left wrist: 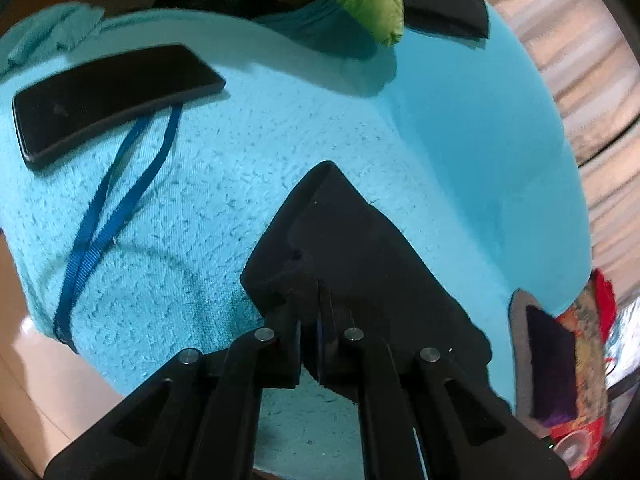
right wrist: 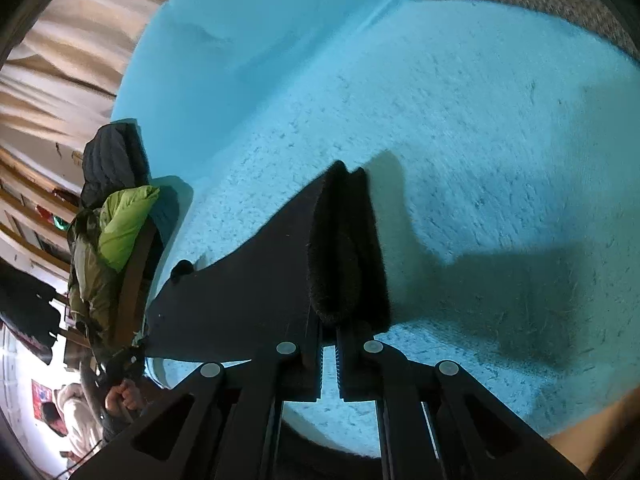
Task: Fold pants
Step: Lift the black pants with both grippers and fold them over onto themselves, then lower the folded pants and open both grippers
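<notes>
Both claws pinch black pants: left gripper (left wrist: pixel 316 308) clamps a corner of the pants (left wrist: pixel 352 248), right gripper (right wrist: pixel 330 332) a folded edge. Fabric hangs ahead of each claw above the turquoise towel (left wrist: pixel 240 152); a phone (left wrist: pixel 112 96) lies far left.

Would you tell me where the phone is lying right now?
In the left wrist view, the phone lies upper left on the turquoise towel, its blue lanyard trailing toward the camera.

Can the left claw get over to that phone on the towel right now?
Probably not yet. The path across the turquoise towel to the phone looks free, with only its blue lanyard lying between, but the left claw is shut on the black pants and would drag them along.
</notes>
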Action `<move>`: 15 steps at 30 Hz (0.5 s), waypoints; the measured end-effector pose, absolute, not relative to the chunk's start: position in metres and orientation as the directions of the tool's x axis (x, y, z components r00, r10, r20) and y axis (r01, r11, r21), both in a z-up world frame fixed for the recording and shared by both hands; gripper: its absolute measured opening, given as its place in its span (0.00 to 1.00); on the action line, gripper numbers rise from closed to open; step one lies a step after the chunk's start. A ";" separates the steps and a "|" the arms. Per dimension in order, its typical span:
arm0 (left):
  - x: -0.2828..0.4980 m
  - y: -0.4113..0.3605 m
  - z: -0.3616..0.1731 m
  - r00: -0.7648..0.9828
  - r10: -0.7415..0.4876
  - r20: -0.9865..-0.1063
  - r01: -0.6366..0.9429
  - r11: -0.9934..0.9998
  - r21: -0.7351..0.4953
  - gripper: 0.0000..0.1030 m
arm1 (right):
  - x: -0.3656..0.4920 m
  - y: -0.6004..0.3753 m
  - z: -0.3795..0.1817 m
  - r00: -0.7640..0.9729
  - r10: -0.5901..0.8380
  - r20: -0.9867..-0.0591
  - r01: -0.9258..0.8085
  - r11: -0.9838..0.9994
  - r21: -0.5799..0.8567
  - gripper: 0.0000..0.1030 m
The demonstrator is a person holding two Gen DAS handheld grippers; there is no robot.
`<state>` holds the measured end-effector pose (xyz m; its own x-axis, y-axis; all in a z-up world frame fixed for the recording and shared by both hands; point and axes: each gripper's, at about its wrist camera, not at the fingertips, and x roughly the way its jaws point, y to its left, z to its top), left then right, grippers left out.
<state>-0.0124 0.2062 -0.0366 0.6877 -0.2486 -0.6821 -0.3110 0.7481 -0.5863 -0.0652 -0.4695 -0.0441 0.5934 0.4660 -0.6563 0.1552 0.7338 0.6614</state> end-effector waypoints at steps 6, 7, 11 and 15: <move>-0.013 0.206 -0.036 0.702 -0.245 -0.669 -0.268 0.779 -0.567 0.07 | -0.071 -0.479 -0.050 0.608 0.462 -0.645 0.129 0.744 0.655 0.03; -0.012 0.205 -0.036 0.706 -0.250 -0.662 -0.259 0.780 -0.570 0.08 | -0.072 -0.480 -0.050 0.612 0.464 -0.641 0.126 0.743 0.658 0.03; -0.017 0.212 -0.026 0.727 -0.171 -0.665 -0.274 0.816 -0.510 0.25 | -0.076 -0.482 -0.039 0.633 0.420 -0.650 0.118 0.778 0.617 0.10; -0.034 0.205 0.005 0.790 0.075 -0.608 -0.335 0.884 -0.326 0.35 | -0.086 -0.487 -0.006 0.717 0.224 -0.660 0.157 0.871 0.466 0.18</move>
<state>-0.0338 0.2052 0.0046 0.7903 0.0746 -0.6081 -0.3345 0.8841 -0.3264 -0.0865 -0.4868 -0.0057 0.7170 0.2238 -0.6601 0.1567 0.8711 0.4655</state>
